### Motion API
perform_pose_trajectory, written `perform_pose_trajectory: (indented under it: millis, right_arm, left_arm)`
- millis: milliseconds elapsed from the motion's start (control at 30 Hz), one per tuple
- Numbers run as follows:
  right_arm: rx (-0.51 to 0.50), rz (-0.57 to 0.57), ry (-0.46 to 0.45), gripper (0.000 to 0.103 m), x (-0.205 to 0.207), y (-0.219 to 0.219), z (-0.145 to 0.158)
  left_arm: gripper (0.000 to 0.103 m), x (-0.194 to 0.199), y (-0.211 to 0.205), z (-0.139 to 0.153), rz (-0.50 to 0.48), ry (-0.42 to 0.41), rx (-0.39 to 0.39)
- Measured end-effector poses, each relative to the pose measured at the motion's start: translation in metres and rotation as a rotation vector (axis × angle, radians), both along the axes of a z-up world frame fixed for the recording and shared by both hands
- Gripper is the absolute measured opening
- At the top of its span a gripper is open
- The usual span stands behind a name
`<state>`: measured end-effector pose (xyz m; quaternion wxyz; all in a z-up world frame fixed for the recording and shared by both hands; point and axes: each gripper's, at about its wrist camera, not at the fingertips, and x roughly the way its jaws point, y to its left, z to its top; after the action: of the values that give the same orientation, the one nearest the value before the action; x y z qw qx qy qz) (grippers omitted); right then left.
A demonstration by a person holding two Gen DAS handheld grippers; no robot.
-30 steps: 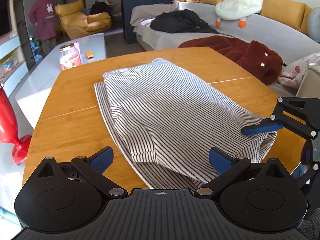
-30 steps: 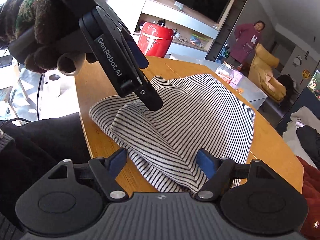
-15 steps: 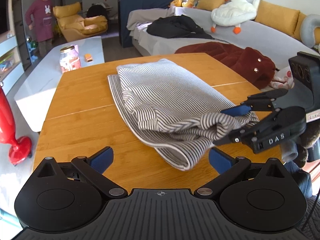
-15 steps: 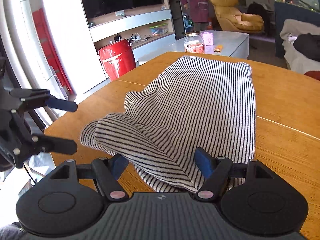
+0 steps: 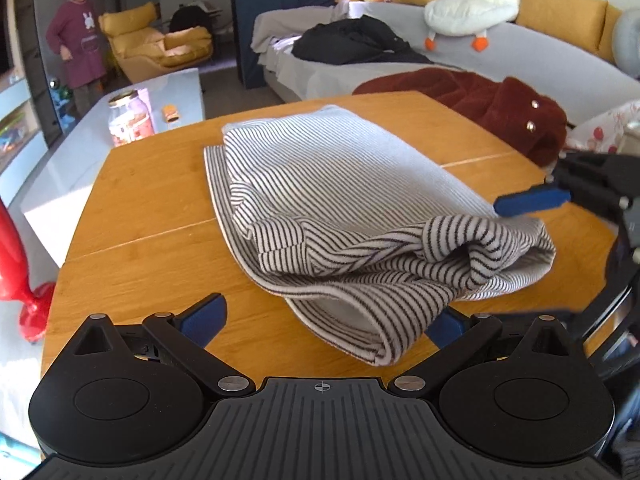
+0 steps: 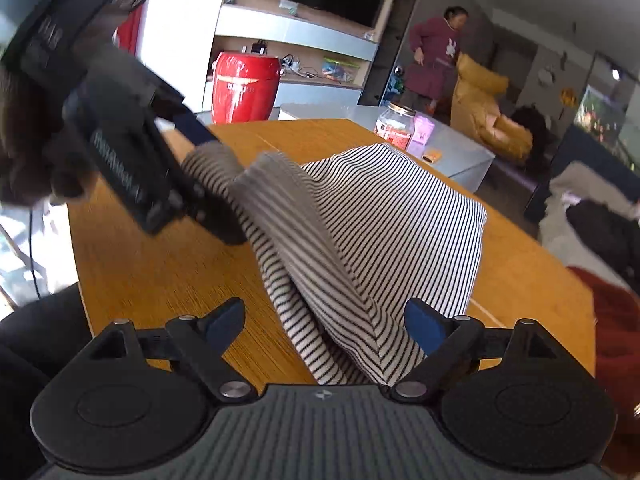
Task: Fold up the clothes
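A black-and-white striped garment lies partly folded on the wooden table; its near end is bunched and lifted. My left gripper is open, jaws wide, with the garment's near fold between them. In the right wrist view the left gripper sits against the raised left corner of the garment. My right gripper is open, the garment's near edge running between its fingers. In the left wrist view the right gripper is at the garment's right corner.
A glass jar stands on a grey low table beyond the far edge. A dark red coat lies on the sofa to the right. A red vase stands on the floor at left. A person stands far back.
The garment's near end has been lifted and bunched higher. The two grippers have come closer together at its near corners, and the right wrist view has swung left.
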<state>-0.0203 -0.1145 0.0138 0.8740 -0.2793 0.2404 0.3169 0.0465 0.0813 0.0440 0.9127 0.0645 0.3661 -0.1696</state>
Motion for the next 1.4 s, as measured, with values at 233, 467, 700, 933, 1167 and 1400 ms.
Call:
perform_pose_trajectory:
  millis: [233, 467, 700, 933, 1167, 1400]
  right_arm:
    - [-0.116, 0.030, -0.101, 0.040, 0.019, 0.026, -0.008]
    - [-0.199, 0.108, -0.069, 0.029, 0.019, 0.027, 0.011]
    - [-0.233, 0.267, 0.027, 0.028, -0.012, 0.022, 0.063]
    - [-0.183, 0.334, 0.094, 0.029, 0.034, 0.022, 0.138]
    - [-0.091, 0.276, 0.361, 0.038, 0.151, 0.024, 0.097]
    - [-0.047, 0.266, 0.409, 0.043, 0.175, 0.033, 0.058]
  left_arm:
    - [0.103, 0.014, 0.005, 0.004, 0.001, 0.031, -0.088]
    - [0.103, -0.002, 0.044, 0.035, -0.016, -0.040, -0.271]
    - [0.103, 0.057, 0.030, 0.030, -0.006, -0.052, -0.158]
    - [0.103, 0.101, 0.017, -0.015, -0.073, 0.060, -0.103]
    - [0.102, 0.104, 0.039, -0.029, -0.036, 0.101, -0.149]
    - [0.101, 0.093, 0.069, -0.016, 0.066, 0.098, -0.118]
